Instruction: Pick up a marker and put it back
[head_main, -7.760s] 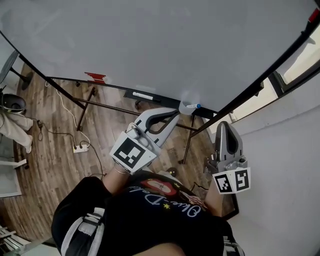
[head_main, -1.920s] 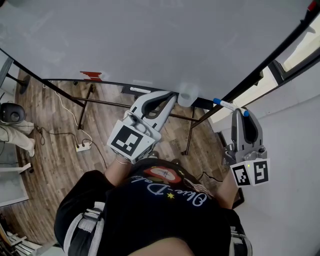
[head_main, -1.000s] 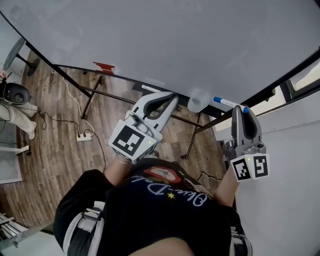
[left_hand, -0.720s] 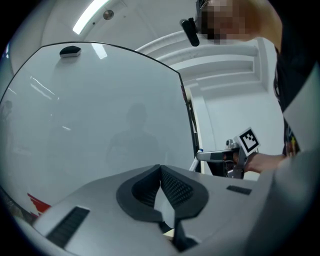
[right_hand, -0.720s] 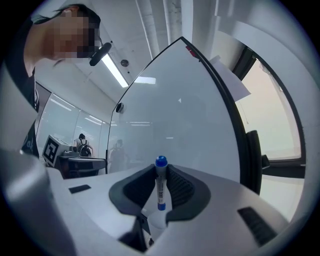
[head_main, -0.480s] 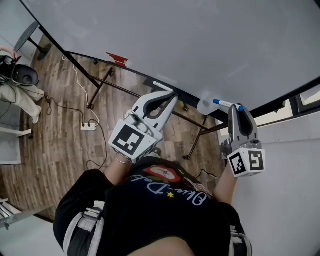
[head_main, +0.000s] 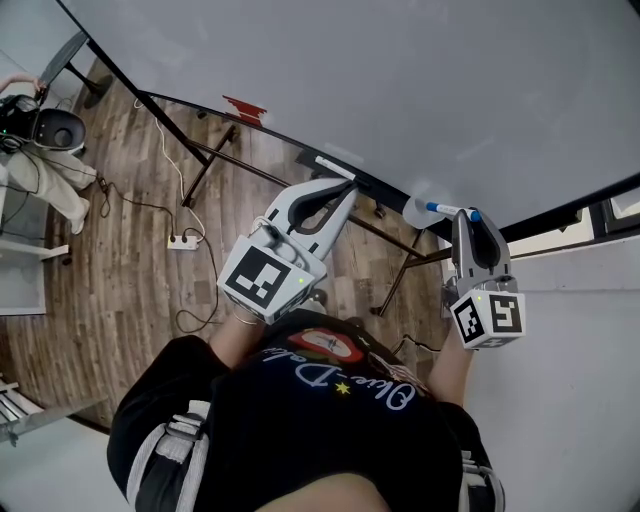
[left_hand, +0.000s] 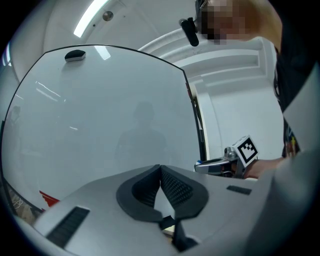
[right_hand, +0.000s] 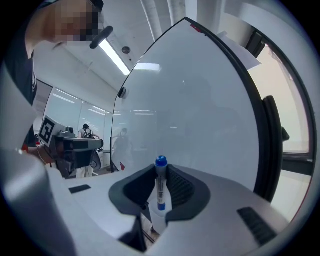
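My right gripper (head_main: 463, 213) is shut on a white marker (head_main: 442, 209) with blue ends. In the right gripper view the marker (right_hand: 161, 187) stands upright between the pads, its blue cap on top, and a white cup (right_hand: 159, 216) shows below it. That white cup (head_main: 418, 207) hangs at the whiteboard's lower edge, just left of the marker. My left gripper (head_main: 348, 184) is shut with nothing in it; its pads (left_hand: 172, 186) meet at the tip. It points at the whiteboard (head_main: 380, 90), left of the cup.
Another white marker (head_main: 335, 167) lies on the board's ledge, and a red object (head_main: 245, 110) sits further left. Dark stand legs, a cable and a power strip (head_main: 183, 241) lie on the wood floor. A window frame borders the board on the right.
The right gripper with the marker has come down and left, closer to the white cup. The left gripper has shifted slightly along the board. Much earlier the marker sat by the cup.
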